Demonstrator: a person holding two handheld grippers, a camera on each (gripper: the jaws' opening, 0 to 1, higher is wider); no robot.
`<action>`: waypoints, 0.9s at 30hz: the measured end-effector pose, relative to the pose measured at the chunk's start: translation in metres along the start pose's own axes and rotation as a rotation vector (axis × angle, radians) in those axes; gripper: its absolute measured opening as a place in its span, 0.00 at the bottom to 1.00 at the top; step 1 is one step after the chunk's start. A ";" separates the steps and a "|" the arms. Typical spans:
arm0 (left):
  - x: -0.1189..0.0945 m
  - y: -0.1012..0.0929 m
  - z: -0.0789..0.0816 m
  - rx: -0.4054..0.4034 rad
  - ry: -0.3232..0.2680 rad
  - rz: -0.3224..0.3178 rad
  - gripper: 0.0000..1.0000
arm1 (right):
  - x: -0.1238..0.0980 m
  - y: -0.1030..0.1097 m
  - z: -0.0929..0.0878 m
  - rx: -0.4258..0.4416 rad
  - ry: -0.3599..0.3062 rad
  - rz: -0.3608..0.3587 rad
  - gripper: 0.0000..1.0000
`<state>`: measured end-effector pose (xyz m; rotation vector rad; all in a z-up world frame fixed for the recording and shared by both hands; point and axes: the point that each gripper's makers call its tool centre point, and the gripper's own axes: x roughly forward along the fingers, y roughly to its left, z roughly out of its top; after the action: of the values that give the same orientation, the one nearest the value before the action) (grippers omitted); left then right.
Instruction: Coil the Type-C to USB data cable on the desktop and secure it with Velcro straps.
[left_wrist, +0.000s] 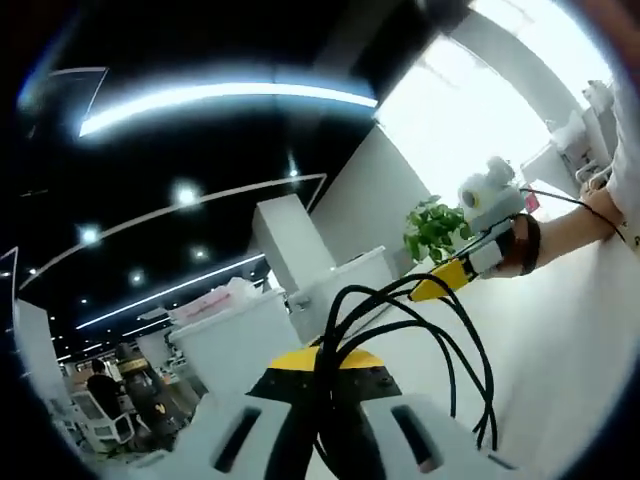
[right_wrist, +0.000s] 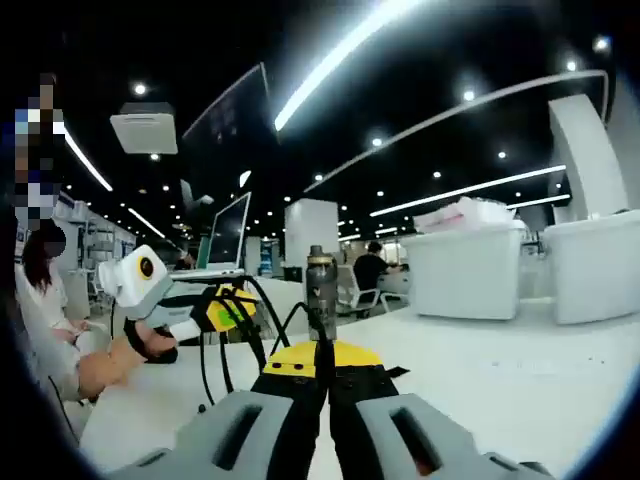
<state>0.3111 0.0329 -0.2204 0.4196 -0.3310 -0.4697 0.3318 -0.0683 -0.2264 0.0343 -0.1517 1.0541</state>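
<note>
In the left gripper view, a person (left_wrist: 100, 385) sits at lower left by white chairs, far back in the office. At bottom centre the left gripper (left_wrist: 322, 425) has its jaws pressed together on the black cable (left_wrist: 400, 325), whose strands rise between the yellow jaw tips and arc in loops to the right, above the white desk (left_wrist: 560, 350). Behind the loops stand white bins (left_wrist: 240, 335), one heaped with pale stuff. Right of centre, the right gripper (left_wrist: 440, 283) comes in from the right edge, its yellow tip at the loops' upper end, held by a hand (left_wrist: 520, 245) with a black strap round it. A green plant (left_wrist: 435, 228) stands just behind it.

In the right gripper view, a person in white (right_wrist: 40, 290) sits at the far left. Next to them the left gripper (right_wrist: 228, 308) comes in at left centre, its yellow tip holding cable loops that hang down toward the desk. A laptop (right_wrist: 228, 240) stands open behind it. At bottom centre the right gripper (right_wrist: 322, 420) is closed on the cable, a thin strand running up between its jaws. A dark bottle (right_wrist: 320, 290) stands just beyond, though the strand may overlap it; I cannot tell whether they touch. White bins (right_wrist: 465, 270) fill the right.
</note>
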 end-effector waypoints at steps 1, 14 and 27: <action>0.000 0.001 0.000 0.002 -0.003 0.005 0.05 | 0.000 0.002 0.001 0.000 0.003 -0.001 0.01; 0.000 0.007 0.002 0.081 -0.032 0.061 0.16 | 0.000 0.033 0.013 -0.006 -0.020 0.132 0.01; 0.000 -0.002 0.005 0.205 -0.026 0.019 0.10 | -0.006 0.047 0.011 0.200 0.000 0.297 0.02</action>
<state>0.3085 0.0303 -0.2170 0.6097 -0.4095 -0.4242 0.2870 -0.0520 -0.2183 0.1969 -0.0509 1.3631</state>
